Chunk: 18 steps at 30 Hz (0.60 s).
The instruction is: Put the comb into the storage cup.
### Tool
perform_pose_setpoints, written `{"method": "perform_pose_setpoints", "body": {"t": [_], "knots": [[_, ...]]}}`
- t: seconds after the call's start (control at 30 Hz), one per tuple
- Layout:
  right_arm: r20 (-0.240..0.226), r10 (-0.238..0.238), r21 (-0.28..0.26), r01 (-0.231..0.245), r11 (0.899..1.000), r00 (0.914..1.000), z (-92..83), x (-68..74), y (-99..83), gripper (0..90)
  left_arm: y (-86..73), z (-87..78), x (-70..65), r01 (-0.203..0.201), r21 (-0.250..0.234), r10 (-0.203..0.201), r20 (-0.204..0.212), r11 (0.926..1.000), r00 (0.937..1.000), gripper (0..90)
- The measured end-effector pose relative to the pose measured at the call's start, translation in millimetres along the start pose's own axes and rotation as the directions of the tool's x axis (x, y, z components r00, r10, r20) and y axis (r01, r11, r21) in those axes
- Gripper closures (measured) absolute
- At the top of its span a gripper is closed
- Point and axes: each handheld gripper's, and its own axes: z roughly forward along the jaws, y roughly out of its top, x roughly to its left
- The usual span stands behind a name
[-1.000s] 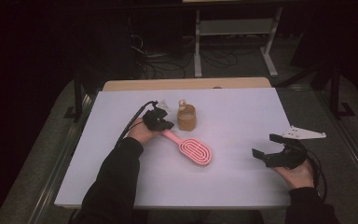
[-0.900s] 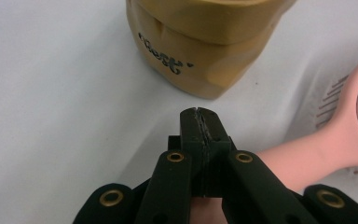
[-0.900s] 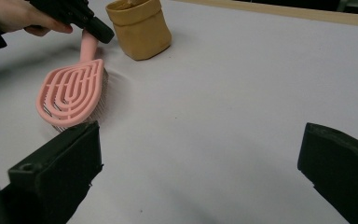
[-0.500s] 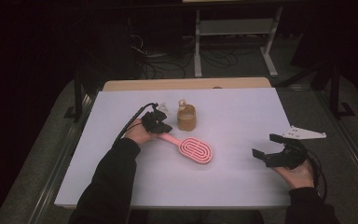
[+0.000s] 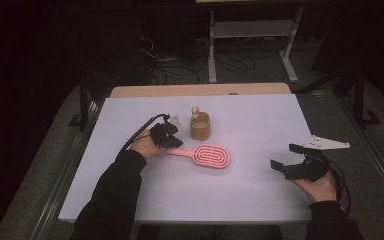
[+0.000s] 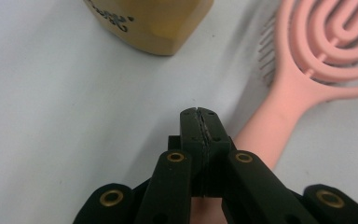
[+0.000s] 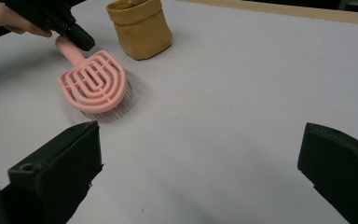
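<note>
My left claw (image 6: 199, 114) is pinched fully closed with nothing between its jaws, tips beside the handle of the pink hairbrush (image 5: 207, 155), which lies flat mid-table in front of the tan pouch (image 5: 200, 127). My right claw (image 5: 292, 159) rests wide open and empty near the table's (image 5: 260, 115) right edge.

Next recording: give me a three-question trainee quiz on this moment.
1. True or false: the left tongs are clamped around the handle of the pink hairbrush.
2. In the high view, which thing stands just behind the hairbrush? A) tan pouch B) blue mug C) glass bottle
3. How do the right tongs stand?
Key: 1 false: they are shut with nothing between them, beside the handle. 2 A. 3 open, holding nothing, near the right edge of the white table.
</note>
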Motion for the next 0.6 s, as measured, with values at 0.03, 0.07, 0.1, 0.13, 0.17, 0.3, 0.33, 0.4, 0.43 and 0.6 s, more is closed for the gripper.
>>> {"method": "perform_pose_setpoints", "body": {"t": [0.03, 0.07, 0.1, 0.13, 0.17, 0.3, 0.33, 0.4, 0.43, 0.6], "knots": [[0.0, 0.001, 0.001, -0.001, 1.0, 1.0, 0.2, 0.1, 0.0, 0.0, -0.3, -0.2, -1.2, -0.003, 0.002, 0.003, 0.003, 1.0, 1.0, 90.0], [0.0, 0.0, 0.001, 0.0, 1.0, 1.0, 0.5, 0.0, 0.1, 0.0, -0.9, -0.3, -2.1, -0.008, 0.007, 0.008, 0.006, 0.9999, 1.0, 90.0], [0.0, 0.0, 0.002, 0.0, 1.0, 1.0, 0.6, 0.0, 0.1, 0.0, -1.6, -0.4, -2.7, -0.01, 0.013, 0.01, 0.01, 0.9999, 0.9999, 90.0], [0.001, 0.0, 0.002, 0.0, 1.0, 1.0, 0.7, 0.0, 0.1, 0.0, -2.5, -0.3, -3.4, -0.01, 0.016, 0.01, 0.013, 0.9998, 0.9999, 90.0], [0.001, 0.0, 0.002, 0.0, 1.0, 1.0, 0.7, 0.0, 0.1, 0.0, -3.4, -0.3, -3.9, -0.011, 0.02, 0.011, 0.015, 0.9997, 0.9998, 90.0], [0.004, 0.002, 0.003, -0.002, 1.0, 1.0, 0.4, -0.1, 0.0, 0.0, -6.5, -1.3, -6.0, -0.014, 0.025, 0.014, 0.023, 0.9996, 0.9996, 90.0], [0.005, 0.003, 0.003, -0.003, 1.0, 1.0, 0.5, -0.1, 0.0, 0.0, -7.2, -1.5, -6.5, -0.018, 0.027, 0.018, 0.023, 0.9995, 0.9996, 90.0], [0.005, 0.003, 0.004, -0.003, 1.0, 1.0, 0.6, 0.0, -0.1, 0.0, -8.2, -2.5, -7.7, -0.022, 0.032, 0.021, 0.028, 0.9993, 0.9994, 90.0], [0.004, 0.003, 0.004, -0.003, 1.0, 1.0, 0.6, 0.0, -0.1, 0.0, -8.5, -3.1, -8.6, -0.025, 0.034, 0.024, 0.031, 0.9991, 0.9992, 90.0], [0.001, 0.001, 0.005, -0.001, 1.0, 1.0, 1.2, 0.0, 0.0, 0.0, -7.9, -6.9, -14.6, -0.044, 0.036, 0.042, 0.043, 0.9984, 0.9982, 90.0]]}}
